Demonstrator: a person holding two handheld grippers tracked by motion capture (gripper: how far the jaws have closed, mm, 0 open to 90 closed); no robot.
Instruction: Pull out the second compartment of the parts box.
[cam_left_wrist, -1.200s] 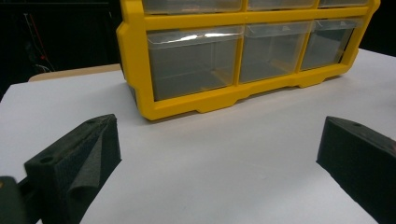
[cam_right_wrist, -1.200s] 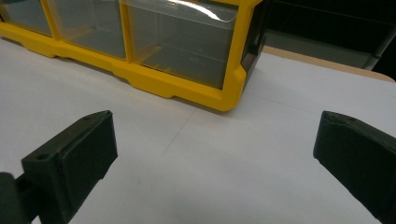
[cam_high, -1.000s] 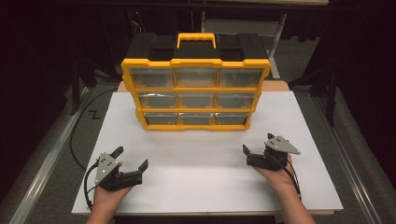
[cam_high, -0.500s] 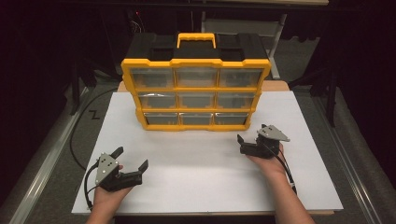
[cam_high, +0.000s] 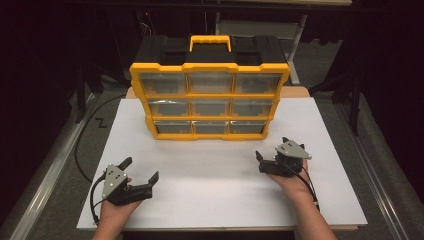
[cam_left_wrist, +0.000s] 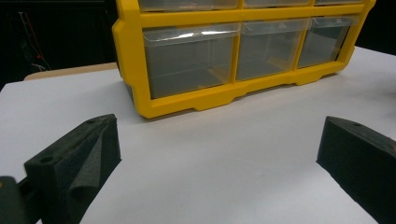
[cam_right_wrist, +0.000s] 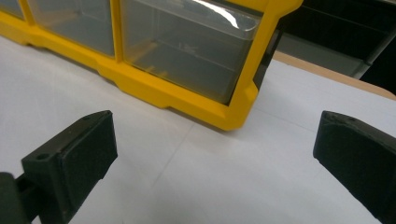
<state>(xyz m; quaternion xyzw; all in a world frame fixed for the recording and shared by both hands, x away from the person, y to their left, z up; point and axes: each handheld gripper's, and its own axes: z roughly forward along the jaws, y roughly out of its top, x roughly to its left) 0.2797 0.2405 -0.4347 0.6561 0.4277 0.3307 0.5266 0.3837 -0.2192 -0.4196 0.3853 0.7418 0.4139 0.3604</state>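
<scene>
The yellow drawer organizer (cam_high: 210, 100) stands upright at the far middle of the white surface (cam_high: 210, 195), its drawer face turned toward the person and its long axis running left to right across the surface. A yellow carry handle (cam_high: 210, 42) rises from its black top, which has moulded recesses on either side. The frame is smooth yellow plastic with chamfered corners and a notched bottom edge; it holds three rows of three clear plastic drawers, box-shaped and glossy. The bottom-left drawer (cam_left_wrist: 189, 60) seen in the left gripper view looks empty, and so does the bottom-right drawer (cam_right_wrist: 187, 51) in the right gripper view; the upper rows are too dim in the high view to tell.

The left gripper (cam_high: 141, 172) lies near the front left of the surface, well apart from the organizer, its matte black foam-like fingers (cam_left_wrist: 79, 158) spread wide with nothing between them. The right gripper (cam_high: 272, 151) hovers near the organizer's bottom right corner, just in front of it, its blocky black fingers (cam_right_wrist: 74, 149) likewise spread wide and holding nothing. A black cable (cam_high: 82, 150) curves along the left edge of the surface.
</scene>
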